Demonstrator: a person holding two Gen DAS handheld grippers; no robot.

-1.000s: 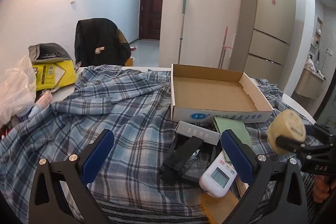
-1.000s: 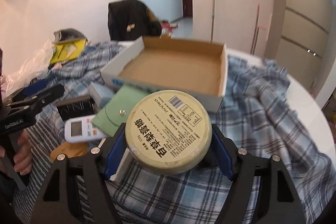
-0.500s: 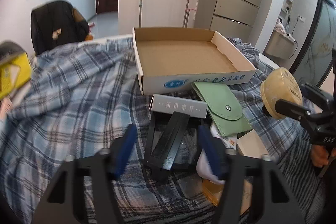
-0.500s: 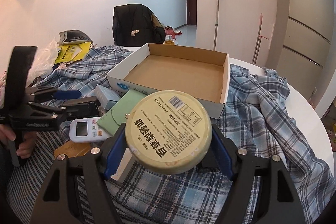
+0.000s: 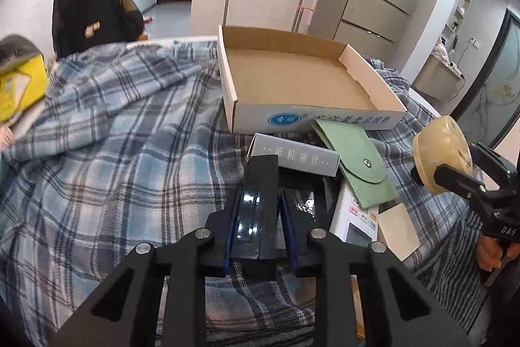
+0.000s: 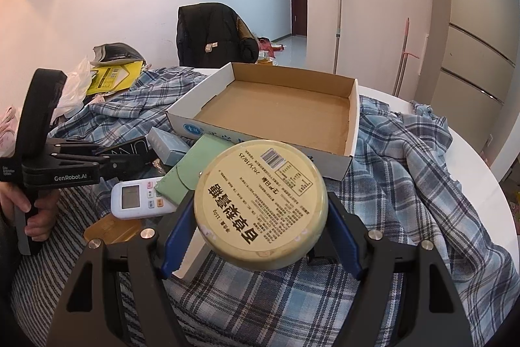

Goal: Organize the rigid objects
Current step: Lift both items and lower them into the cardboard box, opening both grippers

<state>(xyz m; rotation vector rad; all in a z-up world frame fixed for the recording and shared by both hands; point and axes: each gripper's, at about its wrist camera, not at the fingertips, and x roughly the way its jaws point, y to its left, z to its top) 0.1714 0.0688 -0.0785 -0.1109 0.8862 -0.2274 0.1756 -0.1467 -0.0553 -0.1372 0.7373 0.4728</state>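
Left hand-held gripper (image 5: pixel 256 217) lower now, closing around glossy black box (image 5: pixel 260 200); right (image 6: pixel 260 226) gripping round yellow tin (image 6: pixel 260 204).

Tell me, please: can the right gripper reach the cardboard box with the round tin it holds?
Probably yes. The right gripper holds the round tin just before the cardboard box, whose top is open and interior bare; only the green pouch lies below.

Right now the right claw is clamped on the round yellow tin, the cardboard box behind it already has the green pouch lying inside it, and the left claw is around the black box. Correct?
Not quite: the cardboard box is empty. In the right wrist view the green pouch lies on the cloth outside its near wall. The right claw does grip the round yellow tin, and the left claw is closing around the black box.
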